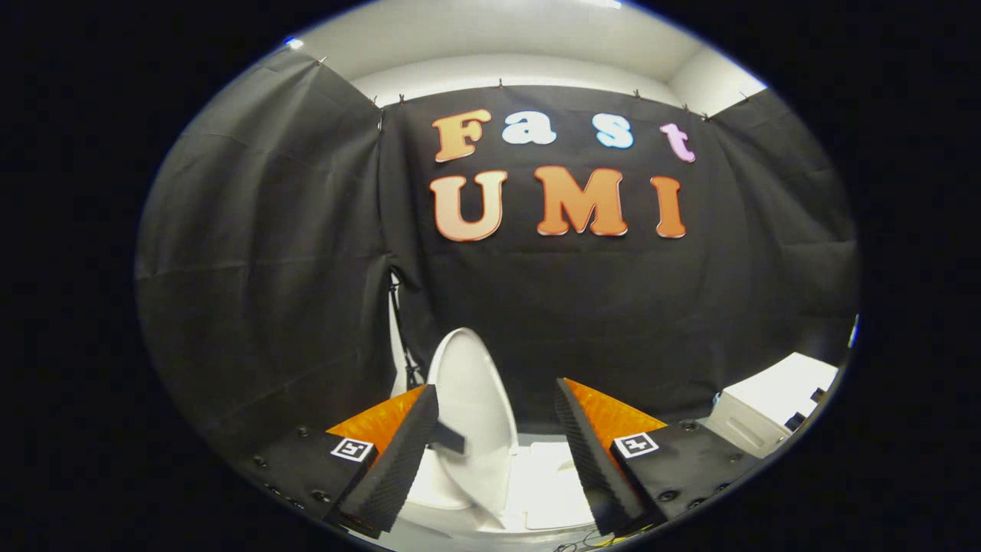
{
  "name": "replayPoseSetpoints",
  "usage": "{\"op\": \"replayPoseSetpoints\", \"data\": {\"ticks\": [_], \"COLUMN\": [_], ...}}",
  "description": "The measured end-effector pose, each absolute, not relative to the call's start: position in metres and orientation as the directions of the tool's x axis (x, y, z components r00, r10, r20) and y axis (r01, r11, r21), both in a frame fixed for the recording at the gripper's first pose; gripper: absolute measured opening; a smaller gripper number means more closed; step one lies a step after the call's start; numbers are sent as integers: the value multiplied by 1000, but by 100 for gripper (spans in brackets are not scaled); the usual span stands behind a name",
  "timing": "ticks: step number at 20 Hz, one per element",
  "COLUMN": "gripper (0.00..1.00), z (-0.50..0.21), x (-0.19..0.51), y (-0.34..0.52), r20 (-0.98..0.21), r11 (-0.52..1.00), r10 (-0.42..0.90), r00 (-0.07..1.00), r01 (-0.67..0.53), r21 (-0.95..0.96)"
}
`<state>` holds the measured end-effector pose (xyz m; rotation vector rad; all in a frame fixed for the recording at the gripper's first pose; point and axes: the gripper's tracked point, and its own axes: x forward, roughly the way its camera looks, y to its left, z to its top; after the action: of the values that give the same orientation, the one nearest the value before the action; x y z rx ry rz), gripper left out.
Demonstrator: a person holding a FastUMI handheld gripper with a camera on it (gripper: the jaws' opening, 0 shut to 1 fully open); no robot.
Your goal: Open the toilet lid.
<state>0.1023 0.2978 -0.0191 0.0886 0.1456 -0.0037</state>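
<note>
The white toilet lid (471,399) stands raised, nearly upright, against the black cloth wall. It rises from the white toilet (548,487) below. My gripper (497,392) is open, its fingers spread wide. The lid sits between them, much closer to the left finger (398,460), whose tip overlaps the lid's left edge; I cannot tell if they touch. A small dark bumper (448,438) shows on the lid's face beside that finger. The right finger (590,452) stands apart from the lid, over the flat white part of the toilet.
A white box-like unit (770,406) stands on the right beyond the right finger. A thin dark stand or cable (402,330) runs up the gap in the cloth behind the lid. Black cloth closes in the left, back and right.
</note>
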Motion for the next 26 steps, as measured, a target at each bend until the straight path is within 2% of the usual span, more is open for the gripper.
{"op": "replayPoseSetpoints", "data": {"ticks": [5, 9, 13, 26], "gripper": [98, 99, 98, 99], "z": [9, 14, 16, 1], "x": [97, 95, 98, 105], "y": [234, 176, 145, 124], "r20": [-112, -111, -112, -134], "r11": [989, 984, 981, 985], "r10": [-48, -121, -142, -132], "r00": [993, 986, 983, 982], "r01": [63, 134, 155, 145], "r21": [137, 120, 114, 94]}}
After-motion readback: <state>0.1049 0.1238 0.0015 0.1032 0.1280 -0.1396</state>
